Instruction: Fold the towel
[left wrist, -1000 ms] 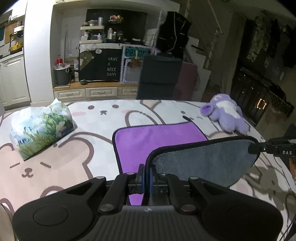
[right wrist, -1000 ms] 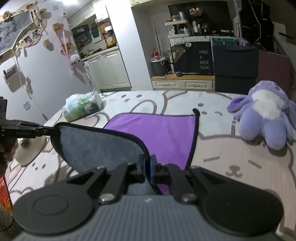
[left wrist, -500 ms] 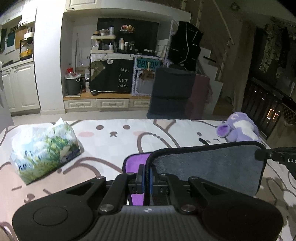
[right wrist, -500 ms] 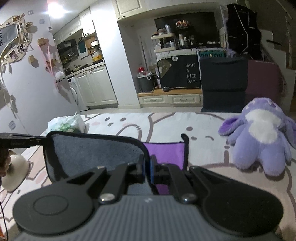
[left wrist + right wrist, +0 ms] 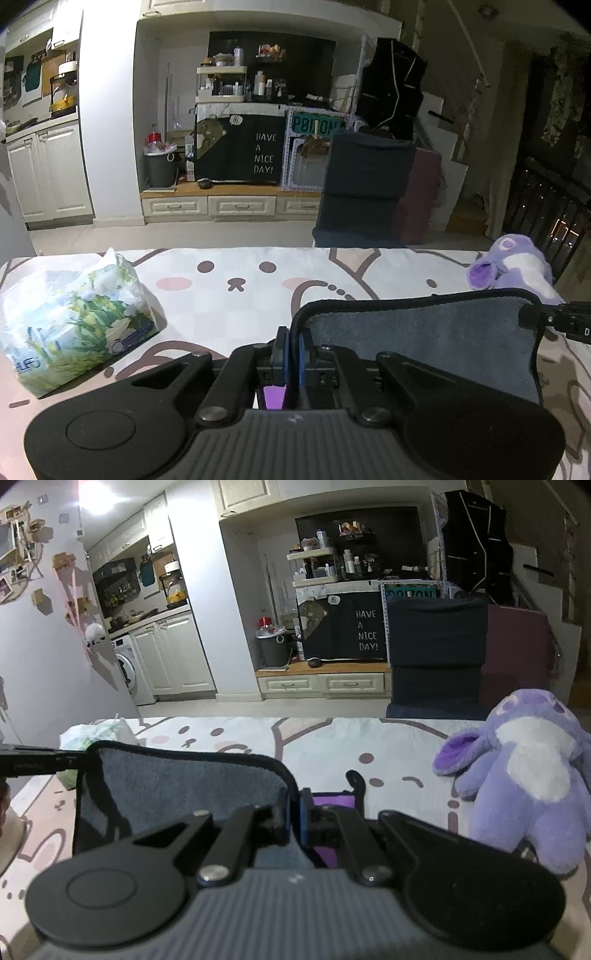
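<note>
The towel [image 5: 424,343] is grey on one side, purple on the other, with a black hem. My left gripper [image 5: 291,341] is shut on its near left corner. My right gripper [image 5: 294,808] is shut on its near right corner. The held edge is stretched between them and lifted over the table, grey side [image 5: 177,782] up and facing me. A strip of the purple side [image 5: 328,799] shows below the right gripper, with the towel's black loop [image 5: 356,781] beside it. The right gripper's tip [image 5: 569,321] shows in the left wrist view, the left gripper's tip [image 5: 33,762] in the right wrist view.
The table wears a bear-print cloth [image 5: 240,295]. A pack of tissues [image 5: 70,321] lies at the left, and shows partly in the right wrist view [image 5: 99,733]. A purple plush toy [image 5: 528,782] lies at the right. A dark chair [image 5: 365,184] stands beyond the far edge.
Both grippers have carried the held edge forward toward the far edge. The grey side now covers nearly all the purple side that lay open a second ago.
</note>
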`<control>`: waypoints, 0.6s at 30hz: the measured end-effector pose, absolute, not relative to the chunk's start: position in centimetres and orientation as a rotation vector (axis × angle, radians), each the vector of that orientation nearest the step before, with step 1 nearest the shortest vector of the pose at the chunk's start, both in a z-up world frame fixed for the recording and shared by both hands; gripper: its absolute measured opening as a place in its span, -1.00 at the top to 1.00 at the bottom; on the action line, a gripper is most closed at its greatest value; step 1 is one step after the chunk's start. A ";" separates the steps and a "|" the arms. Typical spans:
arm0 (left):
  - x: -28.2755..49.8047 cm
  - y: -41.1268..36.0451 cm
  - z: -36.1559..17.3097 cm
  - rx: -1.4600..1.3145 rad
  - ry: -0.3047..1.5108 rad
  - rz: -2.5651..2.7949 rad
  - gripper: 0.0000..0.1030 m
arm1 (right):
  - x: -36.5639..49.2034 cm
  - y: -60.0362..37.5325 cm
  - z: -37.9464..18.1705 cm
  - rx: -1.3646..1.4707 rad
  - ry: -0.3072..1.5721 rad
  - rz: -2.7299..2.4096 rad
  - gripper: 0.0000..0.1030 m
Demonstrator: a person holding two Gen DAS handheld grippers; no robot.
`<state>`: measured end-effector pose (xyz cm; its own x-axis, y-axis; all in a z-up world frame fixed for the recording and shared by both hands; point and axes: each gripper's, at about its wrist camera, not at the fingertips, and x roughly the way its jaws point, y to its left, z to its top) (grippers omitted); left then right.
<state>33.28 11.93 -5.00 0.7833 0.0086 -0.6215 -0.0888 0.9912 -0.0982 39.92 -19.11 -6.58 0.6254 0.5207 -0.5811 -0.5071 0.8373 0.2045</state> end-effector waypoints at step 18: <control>38.1 12.6 -10.1 -0.108 0.732 0.092 0.90 | 44.8 -16.1 -11.5 -0.049 0.733 0.539 0.88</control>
